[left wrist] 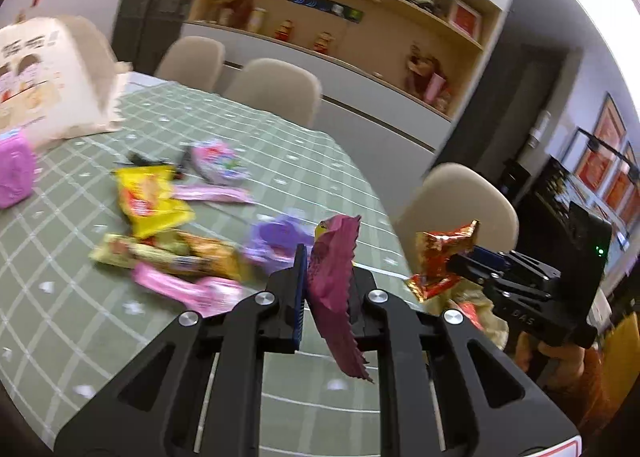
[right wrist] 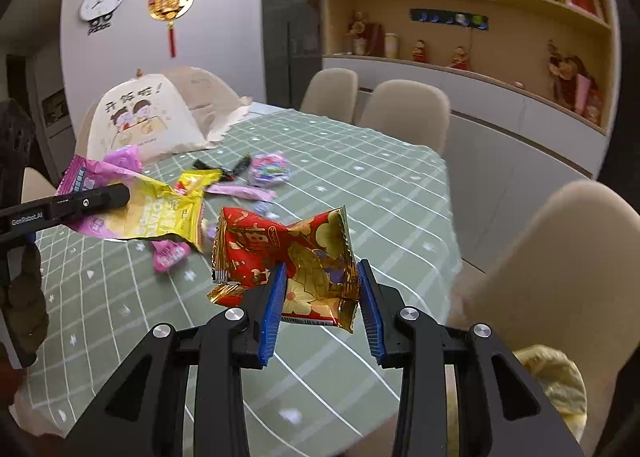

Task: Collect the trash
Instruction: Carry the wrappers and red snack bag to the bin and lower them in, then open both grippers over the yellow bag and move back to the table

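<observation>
My left gripper point(left wrist: 326, 277) is shut on a purple and yellow snack wrapper point(left wrist: 334, 281), held above the near edge of the green checked table point(left wrist: 280, 145). In the right wrist view that wrapper point(right wrist: 132, 209) hangs at the left from the left gripper point(right wrist: 116, 193). My right gripper point(right wrist: 322, 297) is shut on a red and gold wrapper point(right wrist: 288, 253), held above the table's right edge. It also shows in the left wrist view point(left wrist: 440, 257), right of the table. Several more wrappers lie on the table: yellow point(left wrist: 148, 197), pink point(left wrist: 192, 289), purple point(left wrist: 276, 241).
A cream printed cloth bag point(right wrist: 148, 117) stands at the table's far left. A pink box point(left wrist: 14, 173) sits beside it. Beige chairs point(right wrist: 404, 109) surround the table, one point(right wrist: 560, 257) close at right. A pale bag point(right wrist: 556, 381) lies below the right gripper. Shelves line the back wall.
</observation>
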`<state>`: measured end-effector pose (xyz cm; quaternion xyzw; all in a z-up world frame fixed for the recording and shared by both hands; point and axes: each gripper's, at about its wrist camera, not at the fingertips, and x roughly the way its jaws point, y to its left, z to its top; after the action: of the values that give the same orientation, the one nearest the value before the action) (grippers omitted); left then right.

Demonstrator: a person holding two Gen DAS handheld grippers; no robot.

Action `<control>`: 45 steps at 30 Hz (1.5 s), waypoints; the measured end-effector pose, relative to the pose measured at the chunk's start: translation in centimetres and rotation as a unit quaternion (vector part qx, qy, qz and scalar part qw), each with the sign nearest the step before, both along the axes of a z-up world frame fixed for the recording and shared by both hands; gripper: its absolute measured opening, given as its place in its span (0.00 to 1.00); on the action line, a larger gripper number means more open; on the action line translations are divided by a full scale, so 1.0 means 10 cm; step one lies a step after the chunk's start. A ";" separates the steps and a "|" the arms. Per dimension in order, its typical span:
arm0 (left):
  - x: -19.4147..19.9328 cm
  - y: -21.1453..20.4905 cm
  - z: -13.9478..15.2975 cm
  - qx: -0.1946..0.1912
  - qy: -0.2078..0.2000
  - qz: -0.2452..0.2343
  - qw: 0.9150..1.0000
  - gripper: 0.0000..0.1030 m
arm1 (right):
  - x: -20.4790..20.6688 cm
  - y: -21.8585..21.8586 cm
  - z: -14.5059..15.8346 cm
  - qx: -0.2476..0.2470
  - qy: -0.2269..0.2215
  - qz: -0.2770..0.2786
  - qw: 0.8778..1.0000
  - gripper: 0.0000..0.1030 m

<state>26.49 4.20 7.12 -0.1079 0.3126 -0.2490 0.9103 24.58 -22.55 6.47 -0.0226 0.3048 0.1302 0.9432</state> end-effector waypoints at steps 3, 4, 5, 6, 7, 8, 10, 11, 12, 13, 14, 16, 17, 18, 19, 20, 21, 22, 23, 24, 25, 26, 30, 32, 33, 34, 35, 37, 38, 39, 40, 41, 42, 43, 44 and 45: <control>-0.05 -0.39 0.00 0.007 0.003 -0.036 0.999 0.12 | -0.18 -0.33 -0.02 0.004 -0.004 -0.029 1.000 0.33; -0.06 -0.56 -0.01 0.013 0.003 -0.050 0.999 0.12 | -0.24 -0.44 -0.02 0.006 -0.006 -0.036 0.999 0.33; -0.07 -0.69 -0.01 0.017 0.003 -0.060 0.998 0.12 | -0.29 -0.53 -0.03 0.007 -0.007 -0.043 0.999 0.33; -0.07 -0.81 -0.02 0.020 0.004 -0.071 0.997 0.12 | -0.38 -0.68 -0.04 0.007 -0.009 -0.057 0.998 0.33; -0.08 -0.98 -0.03 0.023 0.006 -0.085 0.996 0.12 | -0.42 -0.77 -0.04 0.006 -0.012 -0.065 0.998 0.33; -0.10 -1.12 -0.05 0.026 0.008 -0.097 0.995 0.12 | -0.49 -0.88 -0.06 0.003 -0.014 -0.075 0.997 0.33; -0.12 -1.44 -0.09 0.031 0.012 -0.125 0.992 0.12 | -0.62 -1.12 -0.09 -0.004 -0.019 -0.098 0.995 0.33; -0.15 -1.61 -0.12 0.034 0.014 -0.140 0.990 0.12 | -0.70 -1.28 -0.13 -0.007 -0.019 -0.114 0.993 0.33; -0.17 -1.75 -0.15 0.037 0.015 -0.151 0.988 0.12 | -0.75 -1.37 -0.15 -0.008 -0.018 -0.123 0.992 0.33; -0.19 -1.90 -0.18 0.039 0.016 -0.163 0.986 0.12 | -0.82 -1.51 -0.19 -0.012 -0.017 -0.138 0.990 0.33; -0.21 -2.06 -0.22 0.042 0.017 -0.176 0.983 0.12 | -0.86 -1.59 -0.22 -0.014 -0.017 -0.147 0.989 0.33; -0.24 -2.37 -0.30 0.044 0.023 -0.201 0.978 0.12 | -0.97 -1.83 -0.31 -0.020 -0.011 -0.174 0.984 0.33; -0.25 -2.50 -0.34 0.044 0.026 -0.211 0.976 0.12 | -1.02 -1.93 -0.36 -0.019 -0.007 -0.185 0.983 0.33; -0.25 -2.63 -0.38 0.044 0.029 -0.220 0.974 0.12 | -1.07 -2.06 -0.41 -0.015 -0.002 -0.196 0.980 0.33; -0.26 -2.79 -0.45 0.045 0.035 -0.232 0.971 0.12 | -1.13 -2.17 -0.47 -0.013 0.003 -0.207 0.978 0.33; -0.25 -2.91 -0.50 0.046 0.042 -0.240 0.969 0.12 | -1.16 -2.25 -0.51 -0.012 0.006 -0.214 0.977 0.33; -0.24 -3.07 -0.59 0.047 0.052 -0.249 0.966 0.12 | -1.21 -2.34 -0.56 -0.013 0.009 -0.225 0.974 0.33; -0.23 -3.18 -0.65 0.049 0.060 -0.253 0.964 0.12 | -1.25 -2.40 -0.60 -0.015 0.011 -0.233 0.972 0.33; -0.21 -3.30 -0.71 0.049 0.069 -0.257 0.963 0.12 | -1.29 -2.48 -0.63 -0.015 0.014 -0.241 0.970 0.33; -0.19 -3.43 -0.81 0.049 0.082 -0.263 0.960 0.12 | -1.33 -2.56 -0.67 -0.016 0.015 -0.249 0.968 0.33; -0.18 -3.54 -0.89 0.049 0.091 -0.267 0.958 0.12 | -1.36 -2.63 -0.70 -0.016 0.017 -0.254 0.967 0.33; -0.14 -3.61 -0.94 0.049 0.097 -0.269 0.957 0.12 | -1.38 -2.68 -0.72 -0.015 0.019 -0.259 0.966 0.33; -0.05 -3.96 -1.17 0.039 0.122 -0.288 0.949 0.12 | -1.43 -2.90 -0.83 -0.004 0.030 -0.276 0.961 0.33; -0.06 -4.07 -1.22 0.042 0.117 -0.295 0.947 0.12 | -1.43 -2.96 -0.88 -0.001 0.035 -0.280 0.959 0.33; -0.05 -4.13 -1.25 0.045 0.113 -0.298 0.947 0.16 | -1.43 -2.99 -0.92 0.000 0.038 -0.281 0.959 0.33; -0.06 -4.18 -1.26 0.046 0.114 -0.303 0.945 0.20 | -1.42 -3.00 -0.94 0.001 0.039 -0.280 0.959 0.33; -0.05 -4.23 -1.28 0.046 0.117 -0.307 0.943 0.36 | -1.41 -3.01 -0.96 0.002 0.041 -0.280 0.959 0.33; -0.02 -4.21 -1.31 0.043 0.119 -0.302 0.945 0.46 | -1.37 -3.01 -0.98 0.003 0.043 -0.279 0.959 0.34; 0.01 -4.19 -1.31 0.046 0.117 -0.295 0.947 0.46 | -1.35 -3.01 -0.99 0.004 0.044 -0.277 0.960 0.34; 0.04 -4.15 -1.31 0.052 0.115 -0.285 0.950 0.46 | -1.34 -3.00 -1.00 0.005 0.044 -0.276 0.960 0.34; 0.07 -4.11 -1.30 0.056 0.112 -0.275 0.953 0.46 | -1.31 -3.00 -1.01 0.008 0.046 -0.273 0.961 0.34; 0.09 -4.05 -1.29 0.058 0.111 -0.267 0.955 0.46 | -1.27 -2.98 -1.03 0.014 0.049 -0.268 0.962 0.34; 0.12 -3.99 -1.27 0.061 0.110 -0.258 0.958 0.46 | -1.25 -2.98 -1.05 0.018 0.051 -0.263 0.963 0.34; 0.15 -3.91 -1.25 0.063 0.110 -0.248 0.960 0.47 | -1.21 -2.96 -1.07 0.022 0.054 -0.256 0.965 0.34; 0.17 -3.85 -1.23 0.064 0.109 -0.242 0.962 0.47 | -1.15 -2.91 -1.11 0.027 0.059 -0.247 0.967 0.34; 0.18 -3.79 -1.21 0.067 0.107 -0.237 0.963 0.47 | -1.10 -2.86 -1.12 0.029 0.062 -0.240 0.968 0.34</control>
<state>28.27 -33.69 -5.02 0.0043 0.4410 -0.4229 0.7916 13.59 -51.15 -4.75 0.0867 0.3554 -0.0904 0.9263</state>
